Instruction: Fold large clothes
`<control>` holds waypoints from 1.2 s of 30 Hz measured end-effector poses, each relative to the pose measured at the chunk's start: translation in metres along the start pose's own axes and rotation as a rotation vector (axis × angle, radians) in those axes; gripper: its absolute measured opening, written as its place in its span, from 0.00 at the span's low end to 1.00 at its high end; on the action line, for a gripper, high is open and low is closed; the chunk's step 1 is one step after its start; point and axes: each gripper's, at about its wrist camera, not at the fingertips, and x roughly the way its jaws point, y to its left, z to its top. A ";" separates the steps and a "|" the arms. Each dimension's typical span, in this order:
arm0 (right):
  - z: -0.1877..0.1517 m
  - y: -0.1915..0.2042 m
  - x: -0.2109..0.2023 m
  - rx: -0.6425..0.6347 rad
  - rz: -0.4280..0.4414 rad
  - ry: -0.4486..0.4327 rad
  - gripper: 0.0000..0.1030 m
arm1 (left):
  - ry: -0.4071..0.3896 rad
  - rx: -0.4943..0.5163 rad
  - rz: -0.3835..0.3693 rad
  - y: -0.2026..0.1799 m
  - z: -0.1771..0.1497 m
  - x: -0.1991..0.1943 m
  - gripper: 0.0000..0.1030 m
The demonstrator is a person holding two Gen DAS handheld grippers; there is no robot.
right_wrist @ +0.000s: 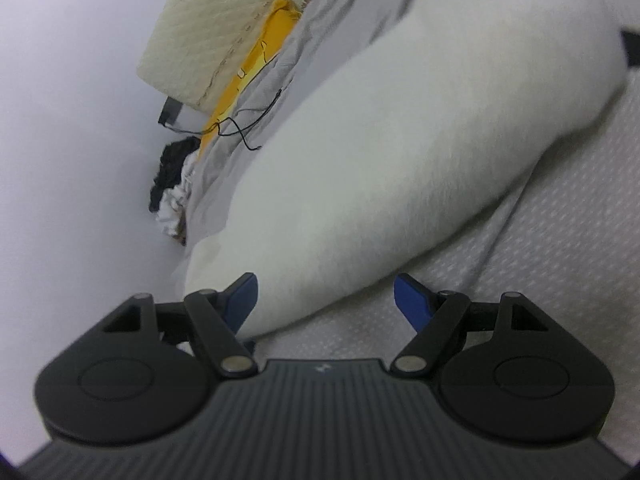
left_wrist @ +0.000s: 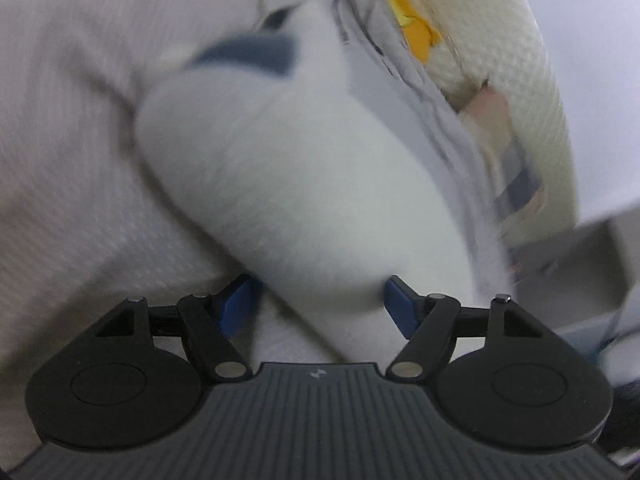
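A thick white fleecy garment lies folded into a long roll on a pale textured bed cover. A dark blue patch shows at its far end. In the left wrist view the near end of the roll sits between the blue pads of my left gripper, whose jaws stand wide; the view is blurred. In the right wrist view the same garment runs up to the right. My right gripper is open; the roll's near end brushes its left finger and stands apart from the right finger.
A cream quilted cushion and a yellow cloth lie along the bed's far edge by a white wall. A thin black cable trails over grey sheet there. A small black-and-white cloth heap sits beside the wall.
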 end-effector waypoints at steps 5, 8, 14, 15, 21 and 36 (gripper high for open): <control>0.002 -0.010 0.012 0.102 0.084 0.035 0.76 | -0.071 -0.010 -0.097 -0.004 0.006 -0.006 0.72; 0.006 -0.012 0.020 0.138 0.123 0.043 0.76 | -0.116 0.015 -0.180 -0.010 0.008 -0.015 0.72; 0.025 -0.020 0.028 0.195 0.132 -0.018 0.76 | -0.143 -0.022 -0.275 -0.012 0.013 -0.019 0.72; 0.029 -0.025 0.025 0.223 0.123 -0.045 0.76 | -0.141 -0.036 -0.275 -0.011 0.013 -0.020 0.72; 0.040 -0.047 -0.001 0.344 0.012 -0.216 0.76 | -0.109 -0.142 -0.201 0.002 0.019 -0.008 0.74; 0.053 -0.061 0.008 0.399 -0.023 -0.274 0.68 | -0.093 -0.234 -0.123 0.015 0.043 0.024 0.73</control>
